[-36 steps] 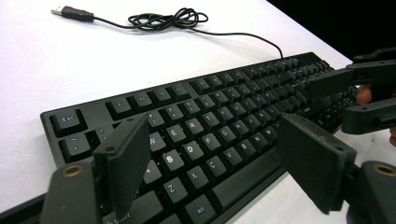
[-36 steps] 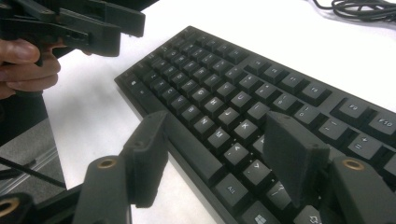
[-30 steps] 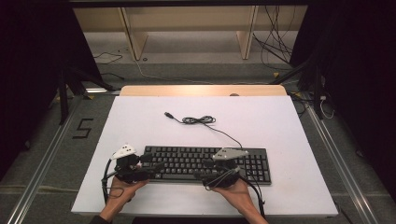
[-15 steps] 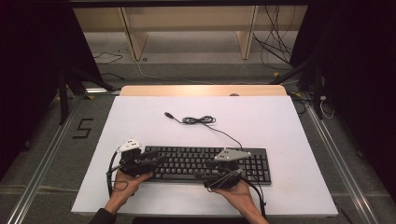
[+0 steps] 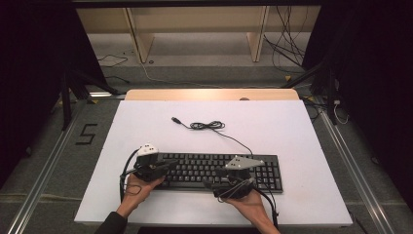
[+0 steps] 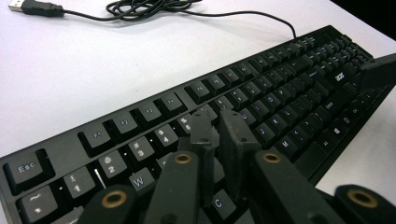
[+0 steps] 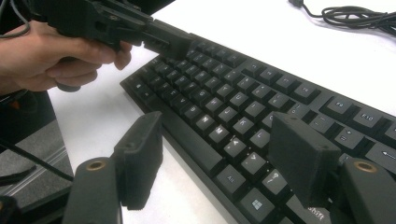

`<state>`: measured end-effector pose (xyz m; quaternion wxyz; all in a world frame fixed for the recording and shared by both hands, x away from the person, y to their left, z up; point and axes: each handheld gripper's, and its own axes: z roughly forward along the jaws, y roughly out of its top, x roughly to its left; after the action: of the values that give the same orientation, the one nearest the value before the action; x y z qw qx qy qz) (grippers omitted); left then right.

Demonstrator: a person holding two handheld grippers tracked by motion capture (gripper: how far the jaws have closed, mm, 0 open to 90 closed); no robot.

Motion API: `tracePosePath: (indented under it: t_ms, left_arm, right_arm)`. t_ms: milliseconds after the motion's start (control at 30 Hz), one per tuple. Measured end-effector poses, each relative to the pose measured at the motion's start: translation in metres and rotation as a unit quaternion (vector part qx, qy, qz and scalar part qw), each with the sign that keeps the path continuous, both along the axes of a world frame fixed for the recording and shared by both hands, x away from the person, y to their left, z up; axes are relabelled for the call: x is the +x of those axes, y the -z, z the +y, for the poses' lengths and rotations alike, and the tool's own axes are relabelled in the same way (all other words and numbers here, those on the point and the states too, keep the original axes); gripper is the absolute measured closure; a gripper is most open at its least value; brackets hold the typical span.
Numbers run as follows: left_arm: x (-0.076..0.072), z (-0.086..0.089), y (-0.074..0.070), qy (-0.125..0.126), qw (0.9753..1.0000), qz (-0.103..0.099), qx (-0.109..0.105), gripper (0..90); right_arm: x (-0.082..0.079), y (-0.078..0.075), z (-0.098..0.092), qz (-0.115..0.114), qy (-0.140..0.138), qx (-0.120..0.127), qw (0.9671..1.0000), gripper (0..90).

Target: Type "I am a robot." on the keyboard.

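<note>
Sliding inward, our left gripper (image 5: 168,165) is pressing together-held fingers (image 6: 233,135) onto the keyboard (image 5: 214,170) at lower centre of the desk (image 5: 272,126), while our right gripper (image 7: 219,158), fingers spread, is hovering; we are aiming squarely at one key.

Black hand-held gripper (image 6: 219,135), brass screws, grey triangular plate (image 5: 243,162), dark sleeve (image 5: 113,224)
</note>
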<state>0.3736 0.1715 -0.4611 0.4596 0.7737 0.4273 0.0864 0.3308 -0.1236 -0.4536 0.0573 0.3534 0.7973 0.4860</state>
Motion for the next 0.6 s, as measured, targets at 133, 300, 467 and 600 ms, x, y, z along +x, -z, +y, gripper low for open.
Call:
tracePosePath:
  t_ms: [133, 300, 467, 600]
  left_arm:
    - [0.002, -0.001, 0.002, 0.006, 0.9999, 0.003, 0.008, 87.6]
    - [0.006, -0.005, 0.005, 0.008, 0.9998, 0.011, 0.017, 88.8]
    - [0.011, -0.008, 0.008, 0.01, 0.9994, 0.016, 0.03, 88.9]
    - [0.013, -0.011, 0.01, 0.011, 0.9989, 0.019, 0.042, 88.9]
  right_arm:
    - [-0.001, -0.001, -0.001, -0.002, 0.001, 0.002, 1.0, 36.1]
    - [-0.002, -0.001, -0.004, -0.003, 0.003, 0.001, 1.0, 36.1]
    - [-0.003, -0.001, -0.006, -0.003, 0.005, 0.001, 1.0, 36.0]
    - [-0.003, -0.001, -0.008, -0.005, 0.007, 0.001, 1.0, 35.6]
